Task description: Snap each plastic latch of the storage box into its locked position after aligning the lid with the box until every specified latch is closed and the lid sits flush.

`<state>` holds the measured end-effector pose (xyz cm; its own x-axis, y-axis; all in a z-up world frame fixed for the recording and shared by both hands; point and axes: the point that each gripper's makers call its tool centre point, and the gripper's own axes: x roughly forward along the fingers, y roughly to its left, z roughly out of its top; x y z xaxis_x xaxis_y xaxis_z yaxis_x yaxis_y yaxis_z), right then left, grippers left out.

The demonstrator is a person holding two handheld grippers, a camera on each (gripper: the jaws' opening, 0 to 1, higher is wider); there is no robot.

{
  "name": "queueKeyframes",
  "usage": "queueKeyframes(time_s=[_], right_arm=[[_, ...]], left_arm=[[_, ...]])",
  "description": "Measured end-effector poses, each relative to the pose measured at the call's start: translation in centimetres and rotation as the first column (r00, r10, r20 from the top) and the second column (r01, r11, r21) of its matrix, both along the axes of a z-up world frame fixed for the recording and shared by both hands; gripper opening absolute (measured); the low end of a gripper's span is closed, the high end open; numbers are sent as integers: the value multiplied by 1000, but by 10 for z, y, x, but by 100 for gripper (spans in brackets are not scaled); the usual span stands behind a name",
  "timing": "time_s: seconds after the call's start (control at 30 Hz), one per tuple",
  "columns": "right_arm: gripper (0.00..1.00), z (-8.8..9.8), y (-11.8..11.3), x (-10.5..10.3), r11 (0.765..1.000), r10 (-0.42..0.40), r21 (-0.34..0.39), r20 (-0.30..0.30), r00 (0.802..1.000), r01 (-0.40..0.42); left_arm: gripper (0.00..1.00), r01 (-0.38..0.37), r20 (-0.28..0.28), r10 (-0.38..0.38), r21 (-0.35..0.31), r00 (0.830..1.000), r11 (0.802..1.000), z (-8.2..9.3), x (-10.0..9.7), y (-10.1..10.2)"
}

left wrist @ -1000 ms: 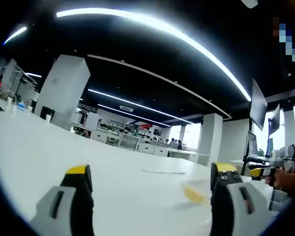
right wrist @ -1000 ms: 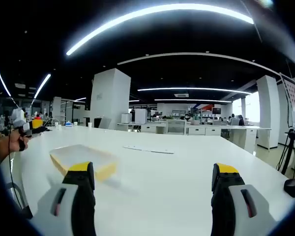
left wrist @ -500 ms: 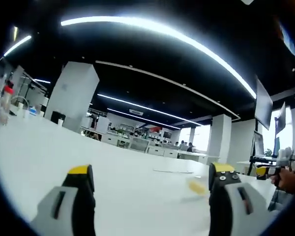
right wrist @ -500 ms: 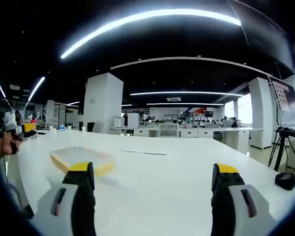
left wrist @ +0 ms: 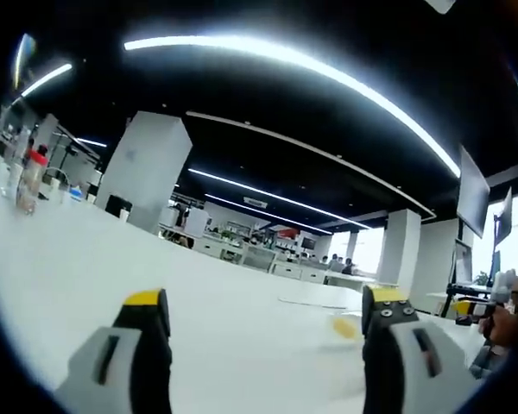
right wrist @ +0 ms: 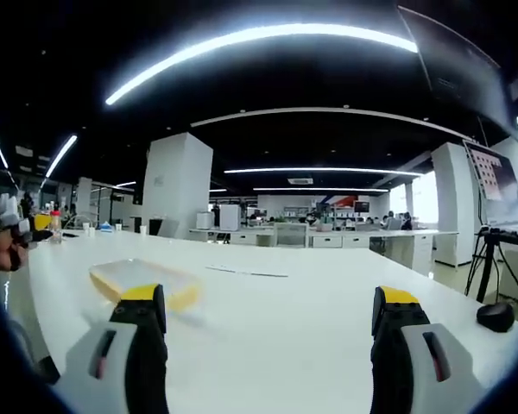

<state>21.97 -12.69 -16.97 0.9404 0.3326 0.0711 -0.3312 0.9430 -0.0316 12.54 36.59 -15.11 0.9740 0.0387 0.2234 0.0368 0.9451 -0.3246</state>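
the storage box, a low yellow-based box with a pale lid on top, lay on the white counter to the left of centre in the right gripper view, beyond the left jaw of that view and well apart from both jaws. in the left gripper view only a small yellow part of it showed, just left of the right-hand jaw. the lid looked to be resting on the box, but the latches were too small and blurred to tell whether any was snapped shut or whether the lid sat flush. the right gripper was spread wide and empty, held level above the counter; the left gripper was likewise spread wide with nothing between its jaws. a thin flat sheet lay further back on the counter. judged from this, neither gripper had reached the box, so the work looked barely begun: approach, any alignment of the lid, and every latch remained to be done.
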Motion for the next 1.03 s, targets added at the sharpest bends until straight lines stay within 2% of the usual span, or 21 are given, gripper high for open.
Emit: queueKeyframes(time_s=[0.33, 0.37, 0.87, 0.93, 0.97, 1.03], right_arm=[[100, 0, 6, -4, 1000, 11, -2, 4, 1000, -11], [100, 2, 10, -6, 1000, 18, -3, 9, 1000, -18], [100, 6, 21, -12, 999, 41, 1, 22, 999, -42], [100, 10, 23, -13, 999, 45, 3, 35, 998, -45], [100, 10, 25, -12, 999, 51, -15, 41, 998, -50], [100, 10, 25, -12, 999, 51, -15, 41, 998, -50]], left_arm=[[90, 37, 0, -37, -12, 999, 999, -2, 0, -12], [90, 61, 13, -61, -33, 998, 998, 1, 1, -17], [91, 60, -1, -60, 69, 998, 996, 9, 1, -33], [91, 67, -15, -66, 91, 998, 994, 9, 3, -41], [91, 86, -12, -85, 120, 996, 989, 13, 5, -54], [91, 86, -12, -85, 120, 996, 989, 13, 5, -54]])
